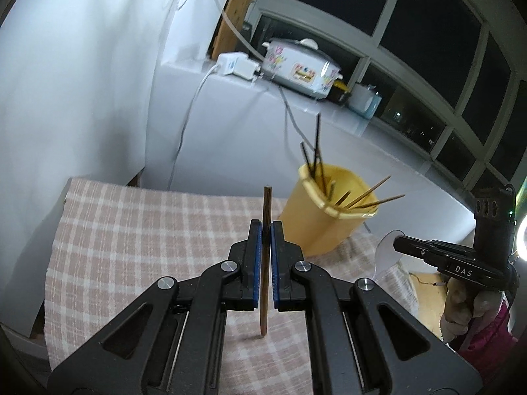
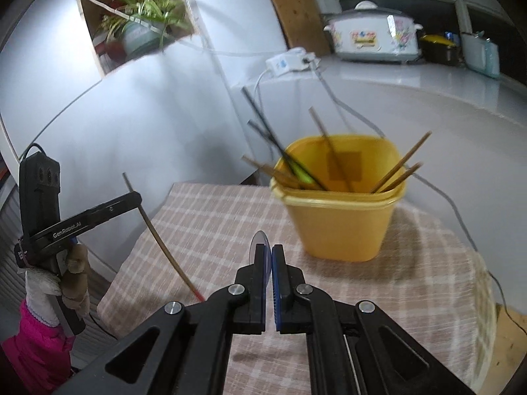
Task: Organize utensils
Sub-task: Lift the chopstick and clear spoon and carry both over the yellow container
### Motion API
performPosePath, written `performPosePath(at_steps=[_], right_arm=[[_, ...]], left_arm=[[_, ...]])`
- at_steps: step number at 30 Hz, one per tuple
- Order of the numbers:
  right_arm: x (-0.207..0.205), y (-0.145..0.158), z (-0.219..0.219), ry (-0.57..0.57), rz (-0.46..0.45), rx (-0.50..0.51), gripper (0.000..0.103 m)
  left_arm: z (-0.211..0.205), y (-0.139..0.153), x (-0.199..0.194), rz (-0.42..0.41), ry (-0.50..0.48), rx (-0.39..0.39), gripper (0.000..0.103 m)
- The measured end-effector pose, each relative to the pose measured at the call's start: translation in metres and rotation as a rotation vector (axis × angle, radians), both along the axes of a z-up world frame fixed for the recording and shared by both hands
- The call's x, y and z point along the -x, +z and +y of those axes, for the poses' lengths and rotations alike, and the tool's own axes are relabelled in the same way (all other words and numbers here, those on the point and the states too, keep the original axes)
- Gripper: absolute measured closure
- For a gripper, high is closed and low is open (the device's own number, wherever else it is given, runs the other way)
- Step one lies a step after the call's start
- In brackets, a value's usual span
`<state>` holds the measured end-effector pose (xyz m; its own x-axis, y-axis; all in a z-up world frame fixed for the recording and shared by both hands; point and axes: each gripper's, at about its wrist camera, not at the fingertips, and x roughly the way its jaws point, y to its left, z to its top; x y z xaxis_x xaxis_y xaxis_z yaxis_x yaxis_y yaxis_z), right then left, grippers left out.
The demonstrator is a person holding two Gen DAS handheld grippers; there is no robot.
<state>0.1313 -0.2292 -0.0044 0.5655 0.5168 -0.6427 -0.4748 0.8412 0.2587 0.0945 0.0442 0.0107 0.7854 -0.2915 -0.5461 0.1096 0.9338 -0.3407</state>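
Note:
My left gripper is shut on a brown wooden chopstick, held nearly upright above the checked cloth. My right gripper is shut on a clear plastic spoon whose bowl sticks up past the fingertips. A yellow plastic bin stands on the cloth ahead of both grippers, with several dark and wooden chopsticks leaning inside it. The right gripper with the spoon shows at the right of the left wrist view. In the right wrist view the left gripper and its chopstick appear at the left.
The pink-and-white checked cloth covers a small table whose edges fall off at left and front. Behind it runs a white counter with a flowered rice cooker, a power strip and hanging cables. A potted plant sits in a wall niche.

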Motion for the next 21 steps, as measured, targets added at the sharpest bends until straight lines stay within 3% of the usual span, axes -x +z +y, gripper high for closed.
performPosePath(at_steps=[21], right_arm=[[-0.005,0.059,-0.070,-0.153,-0.148,-0.047,0.103]], left_arm=[[-0.062,0.074,-0.034,-0.160,-0.140,0.025,0.100]])
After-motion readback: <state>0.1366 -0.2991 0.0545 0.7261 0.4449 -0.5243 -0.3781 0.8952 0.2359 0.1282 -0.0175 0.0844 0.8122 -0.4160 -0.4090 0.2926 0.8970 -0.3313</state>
